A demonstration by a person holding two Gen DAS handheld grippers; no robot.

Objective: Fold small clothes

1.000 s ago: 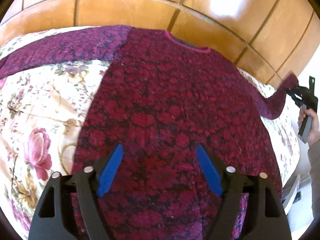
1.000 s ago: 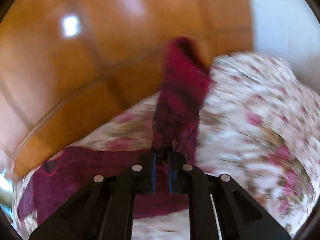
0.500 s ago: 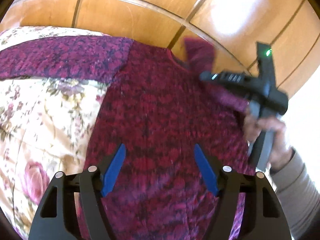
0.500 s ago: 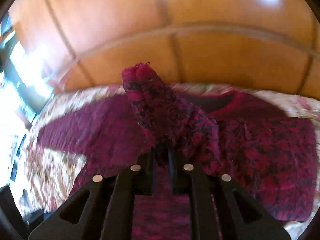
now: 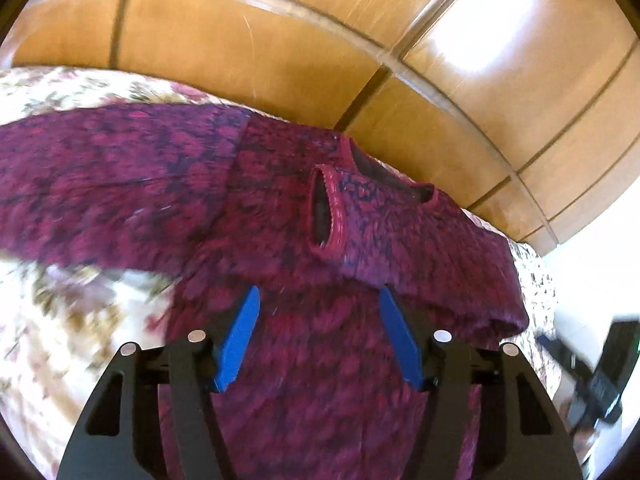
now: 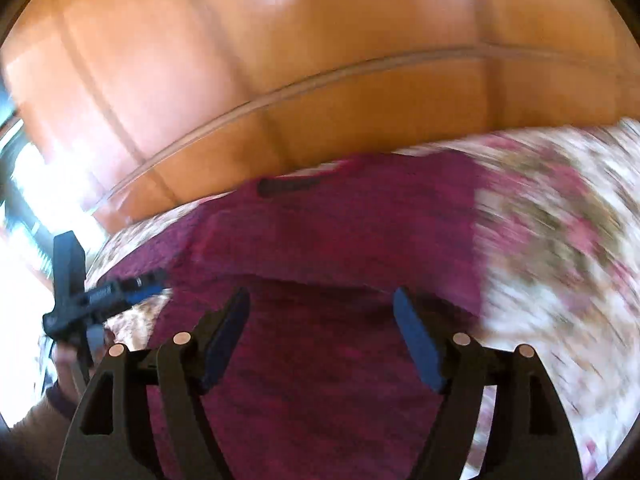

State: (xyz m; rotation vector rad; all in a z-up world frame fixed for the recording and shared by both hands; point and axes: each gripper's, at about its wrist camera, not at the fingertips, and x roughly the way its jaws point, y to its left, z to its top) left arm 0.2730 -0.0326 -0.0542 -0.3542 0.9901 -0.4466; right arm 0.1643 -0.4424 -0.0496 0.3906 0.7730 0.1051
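A dark red patterned knit sweater (image 5: 280,232) lies flat on a floral bedspread (image 5: 68,320). Its right sleeve (image 5: 400,240) is folded across the chest, the cuff opening (image 5: 322,212) near the collar. Its left sleeve (image 5: 100,184) lies stretched out to the left. My left gripper (image 5: 318,336) is open and empty above the sweater's lower body. In the right wrist view the sweater (image 6: 340,240) is blurred; my right gripper (image 6: 322,340) is open and empty above it. The left gripper (image 6: 88,296) shows at that view's left edge.
A glossy wooden headboard (image 5: 320,40) runs behind the bed and also shows in the right wrist view (image 6: 320,60). The bedspread (image 6: 560,260) extends to the right of the sweater. The right gripper's body (image 5: 600,380) shows at the lower right, off the bed's edge.
My right gripper has carried the right sleeve across the chest, let it go and opened, then drawn back to the right. My left gripper stayed open and shifted slightly.
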